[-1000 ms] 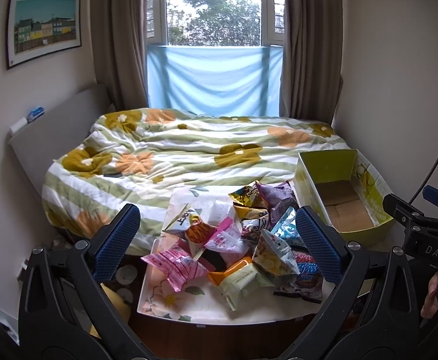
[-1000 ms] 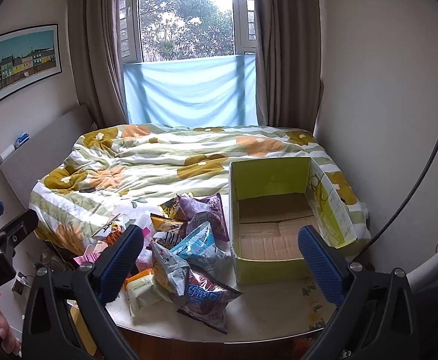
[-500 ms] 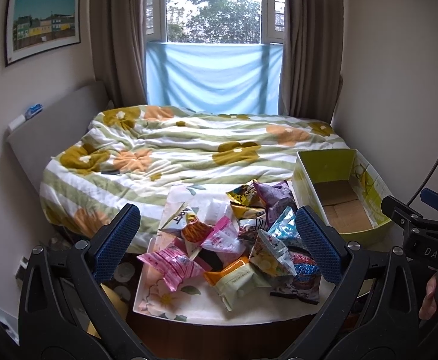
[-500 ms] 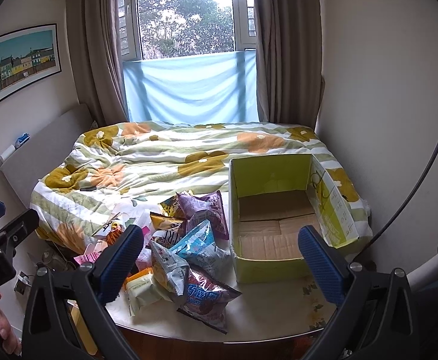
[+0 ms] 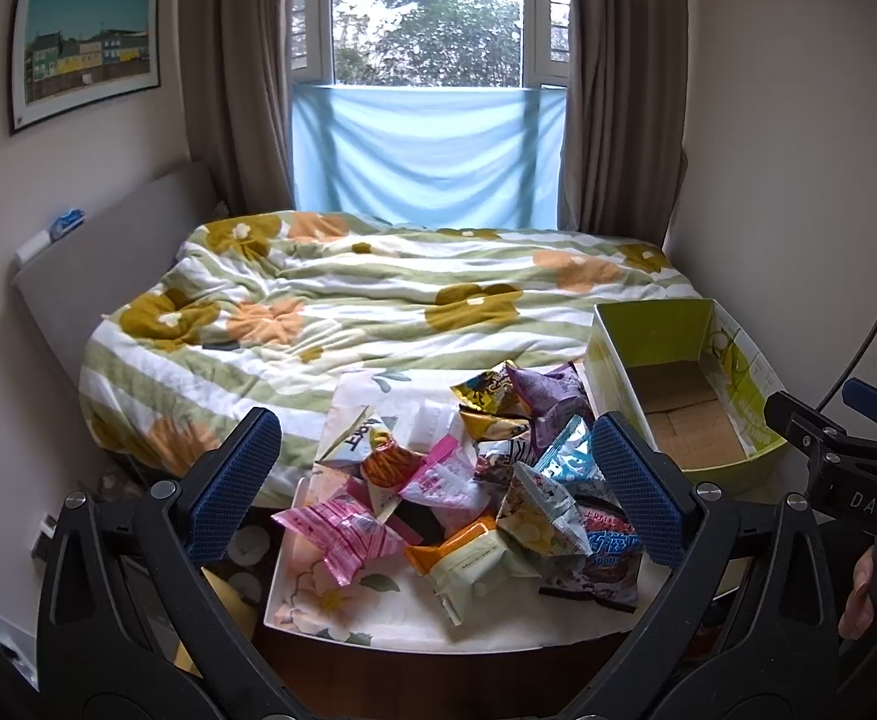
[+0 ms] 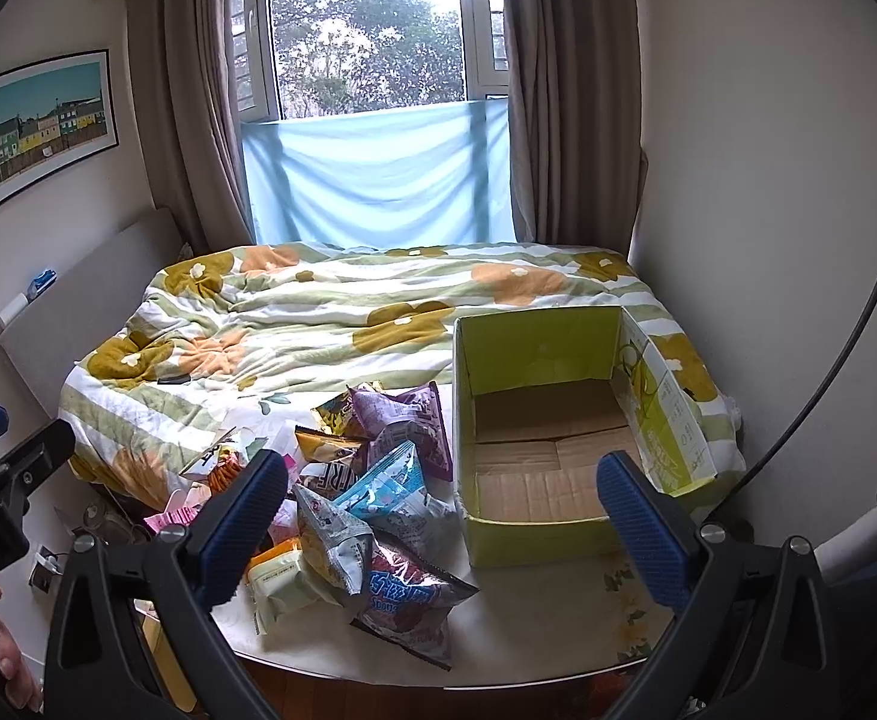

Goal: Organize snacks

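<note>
Both grippers, left [image 5: 438, 480] and right [image 6: 444, 516], hover with fingers spread empty; snacks [image 5: 468, 492] lie heaped beyond the left fingers, the box [image 6: 534, 534] gapes between the right fingers, likely awaiting them.

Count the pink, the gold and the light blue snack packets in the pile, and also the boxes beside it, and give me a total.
Pink packets: 2
Gold packets: 2
Light blue packets: 1
Boxes: 1
Total: 6
</note>
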A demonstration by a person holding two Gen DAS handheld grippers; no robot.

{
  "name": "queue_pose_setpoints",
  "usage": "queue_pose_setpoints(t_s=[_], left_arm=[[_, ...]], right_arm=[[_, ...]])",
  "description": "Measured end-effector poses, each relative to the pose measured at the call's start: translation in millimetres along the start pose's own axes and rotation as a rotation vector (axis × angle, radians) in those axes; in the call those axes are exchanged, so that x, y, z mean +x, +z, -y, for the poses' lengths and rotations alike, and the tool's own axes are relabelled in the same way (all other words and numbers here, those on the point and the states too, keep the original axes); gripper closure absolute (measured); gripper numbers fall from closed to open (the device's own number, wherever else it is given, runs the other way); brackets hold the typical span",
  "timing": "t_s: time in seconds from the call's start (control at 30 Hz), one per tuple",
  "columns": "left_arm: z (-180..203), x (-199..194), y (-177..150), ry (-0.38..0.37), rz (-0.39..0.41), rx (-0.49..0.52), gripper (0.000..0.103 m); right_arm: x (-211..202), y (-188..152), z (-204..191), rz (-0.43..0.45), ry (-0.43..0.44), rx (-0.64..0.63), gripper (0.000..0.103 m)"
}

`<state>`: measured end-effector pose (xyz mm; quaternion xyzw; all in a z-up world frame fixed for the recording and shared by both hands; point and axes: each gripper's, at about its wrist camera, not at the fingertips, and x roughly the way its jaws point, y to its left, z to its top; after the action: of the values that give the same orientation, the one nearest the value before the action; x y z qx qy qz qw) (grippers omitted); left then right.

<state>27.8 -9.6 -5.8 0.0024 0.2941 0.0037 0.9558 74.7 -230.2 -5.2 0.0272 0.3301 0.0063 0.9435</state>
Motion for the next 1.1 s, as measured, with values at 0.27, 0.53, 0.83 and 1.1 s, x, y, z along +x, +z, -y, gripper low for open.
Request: queue_pose_setpoints(t_s=[0.27,0.53,0.83,1.1], left_arm=[[7,6,2,-0.008,-0.025,0.009,0.0],[12,42,-29,-0.003,-0.137,0.065,0.0],[20,113,-85,-0.138,-0.319,0.287,0.0],[25,180,-123,-0.269,-0.449,0.413,0.001]], right_arm=[[2,3,4,-0.028,0.016,-0.015,0.0],[30,-21,22,-0.148,0.087,-0.041,0.0],[85,-82,39,-0.319,0.137,0.034,0.0],[121,-117,22,-0.386,0.144,0.041,0.0]])
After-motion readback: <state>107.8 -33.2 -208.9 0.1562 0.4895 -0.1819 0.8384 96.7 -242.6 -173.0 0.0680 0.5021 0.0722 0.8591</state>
